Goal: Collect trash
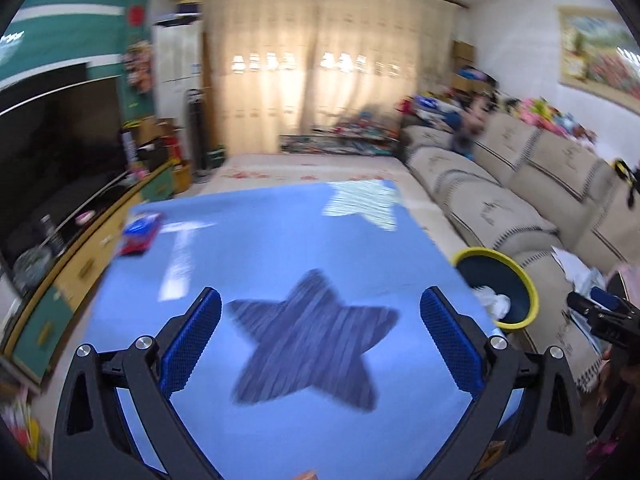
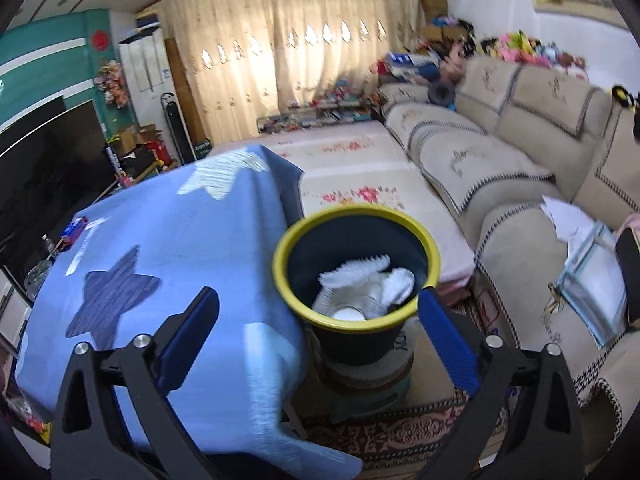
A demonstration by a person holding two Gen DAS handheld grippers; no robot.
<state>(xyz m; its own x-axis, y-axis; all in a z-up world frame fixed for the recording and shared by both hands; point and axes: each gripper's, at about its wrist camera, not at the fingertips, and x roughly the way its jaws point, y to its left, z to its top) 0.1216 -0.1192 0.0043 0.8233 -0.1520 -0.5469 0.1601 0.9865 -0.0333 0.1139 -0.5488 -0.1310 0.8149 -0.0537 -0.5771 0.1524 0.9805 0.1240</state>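
A dark bin with a yellow rim stands on a stack beside the table, holding white crumpled trash and a pale cup. My right gripper hangs above and in front of it, open, nothing between its blue pads. In the left wrist view the same bin shows at the right past the table edge. My left gripper is open over the blue tablecloth, above a dark star patch, empty. A small red and blue packet lies at the table's far left corner.
A beige sofa runs along the right with papers and a clear folder on it. A television and low cabinet line the left wall. Toys and boxes pile up by the curtain. A patterned rug lies under the bin's stand.
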